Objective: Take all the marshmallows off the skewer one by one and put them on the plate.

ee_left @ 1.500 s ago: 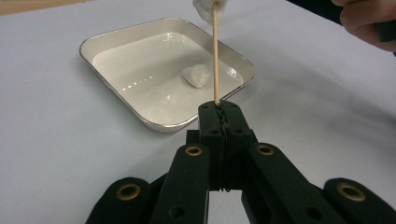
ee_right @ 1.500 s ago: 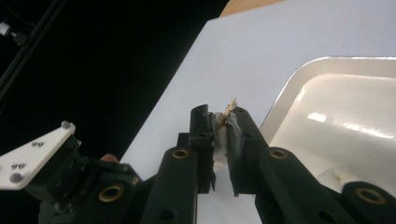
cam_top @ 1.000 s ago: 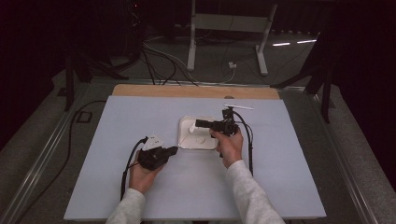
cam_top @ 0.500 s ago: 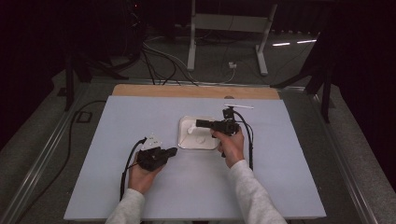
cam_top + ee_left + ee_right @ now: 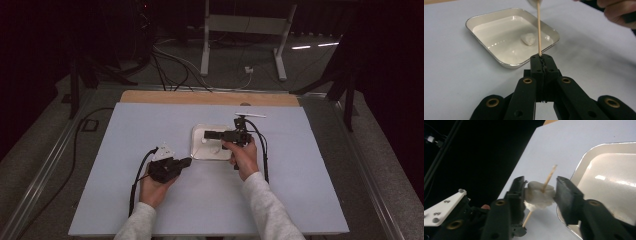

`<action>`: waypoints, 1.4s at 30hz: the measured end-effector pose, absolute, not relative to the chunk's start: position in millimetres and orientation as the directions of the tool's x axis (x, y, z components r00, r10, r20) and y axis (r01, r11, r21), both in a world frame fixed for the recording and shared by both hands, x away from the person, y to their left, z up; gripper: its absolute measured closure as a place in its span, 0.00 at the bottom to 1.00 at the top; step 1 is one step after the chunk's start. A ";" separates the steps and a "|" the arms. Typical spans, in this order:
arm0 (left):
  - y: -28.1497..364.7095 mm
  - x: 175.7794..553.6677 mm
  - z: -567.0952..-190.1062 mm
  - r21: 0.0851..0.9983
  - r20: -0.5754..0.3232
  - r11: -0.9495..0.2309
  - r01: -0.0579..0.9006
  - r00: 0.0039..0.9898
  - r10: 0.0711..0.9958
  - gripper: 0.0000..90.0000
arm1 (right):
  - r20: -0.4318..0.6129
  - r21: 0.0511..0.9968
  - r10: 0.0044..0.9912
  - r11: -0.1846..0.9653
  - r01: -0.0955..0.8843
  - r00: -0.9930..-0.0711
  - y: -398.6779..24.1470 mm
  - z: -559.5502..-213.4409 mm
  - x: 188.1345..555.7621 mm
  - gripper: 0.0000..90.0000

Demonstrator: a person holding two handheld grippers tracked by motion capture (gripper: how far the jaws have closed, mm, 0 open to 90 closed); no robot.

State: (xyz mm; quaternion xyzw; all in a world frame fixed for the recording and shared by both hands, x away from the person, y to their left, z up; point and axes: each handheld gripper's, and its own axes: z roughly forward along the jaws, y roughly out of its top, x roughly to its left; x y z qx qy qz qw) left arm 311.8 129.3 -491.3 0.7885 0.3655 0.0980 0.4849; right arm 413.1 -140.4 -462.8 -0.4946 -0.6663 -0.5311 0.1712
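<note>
Marshmallow (image 5: pixel 539 193) threaded on skewer (image 5: pixel 539 27), between right gripper (image 5: pixel 540 192) jaws just opening — left pad touching, right pad apart. Skewer upright, foot pinched in shut left gripper (image 5: pixel 541 61), just near of tray (image 5: pixel 499 61) holding one more piece (image 5: pixel 528 39) — right hand nearer.

A marshmallow (image 5: pixel 528 39) lies in the tray (image 5: pixel 481 18) on the table (image 5: pixel 310 165).
</note>
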 end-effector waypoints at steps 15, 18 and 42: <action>123.8 311.0 -491.3 0.841 -0.200 -0.269 0.469 0.732 0.651 1.00 | 0.772 0.526 0.441 -0.037 0.850 -0.459 -132.4 -465.9 412.8 0.62; 123.7 312.1 -493.0 0.834 -0.196 -0.275 0.479 0.722 0.664 1.00 | 0.760 0.535 0.455 -0.034 0.844 -0.464 -129.4 -465.4 410.3 0.73; 128.8 311.2 -492.4 0.827 -0.114 -0.331 0.455 0.712 0.693 1.00 | 0.762 0.523 0.503 -0.107 0.845 -0.408 -144.1 -454.7 408.5 0.91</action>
